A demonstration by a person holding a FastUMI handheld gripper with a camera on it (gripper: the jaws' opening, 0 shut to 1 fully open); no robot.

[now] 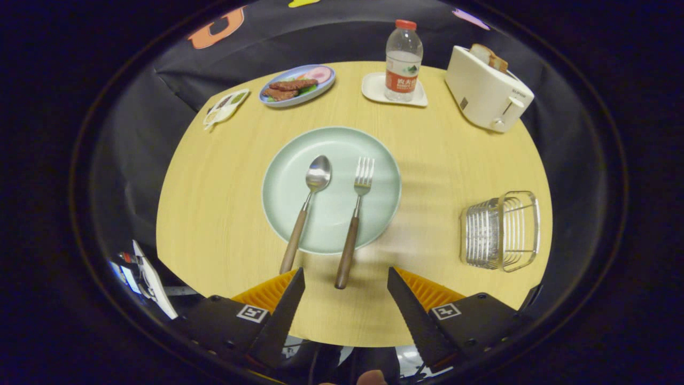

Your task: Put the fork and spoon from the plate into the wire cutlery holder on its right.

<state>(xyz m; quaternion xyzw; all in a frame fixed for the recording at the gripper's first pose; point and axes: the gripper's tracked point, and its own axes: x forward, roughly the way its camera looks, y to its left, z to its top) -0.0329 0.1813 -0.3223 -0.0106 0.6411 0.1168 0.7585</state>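
Gripper [346,286] low over the worktop [214,214], jaws wide apart, holding nothing, fork [357,214] handle tip between them, spoon [307,208] and fork on the green plate [331,147], wire cutlery holder [501,231] holding nothing

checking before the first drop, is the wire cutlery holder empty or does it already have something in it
Empty: through the wire cutlery holder only its own bars show. The spoon and fork lie on the plate; the gripper is open.

We see round wood table [224,214]: plate [283,214] at centre, wire holder [501,230] by right edge; food dish [297,85], tray [374,88], toaster [486,96] along far edge.
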